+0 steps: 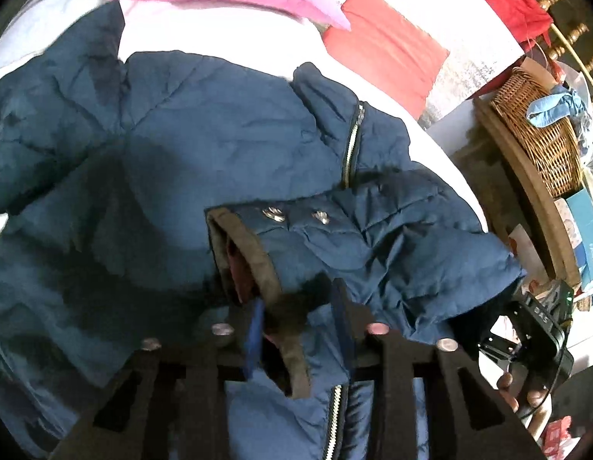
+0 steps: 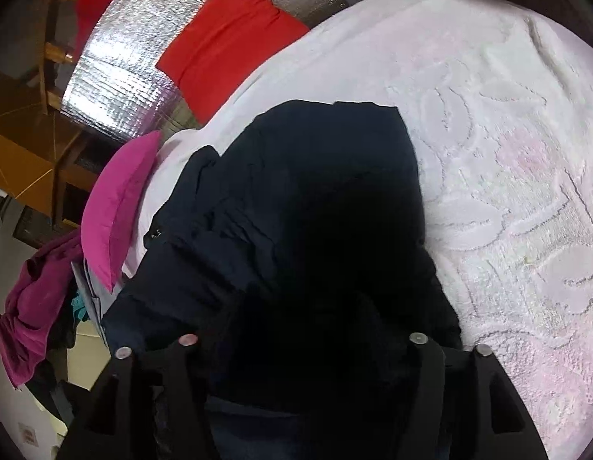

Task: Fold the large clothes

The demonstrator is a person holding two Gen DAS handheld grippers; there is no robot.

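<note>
A blue puffer jacket (image 1: 189, 145) lies spread on a white embossed bedspread (image 2: 507, 153). One sleeve is folded across its front, showing two snap buttons and a brown-trimmed cuff (image 1: 266, 268). My left gripper (image 1: 298, 318) is shut on that cuff, with the trim pinched between its blue pads. In the right wrist view the jacket (image 2: 315, 191) looks almost black. My right gripper (image 2: 300, 306) hovers over it with its fingers wide apart; the tips are lost in the dark cloth. The right gripper's body (image 1: 538, 326) and the hand holding it show past the sleeve's edge.
A pink pillow (image 2: 120, 207) lies at the head of the bed, and a red cloth (image 1: 384, 46) hangs on a silver foil panel (image 2: 135, 65). A wicker basket (image 1: 538, 130) and a blue box (image 1: 584, 226) sit on a wooden shelf beside the bed. A magenta garment (image 2: 32, 299) hangs off the bedside.
</note>
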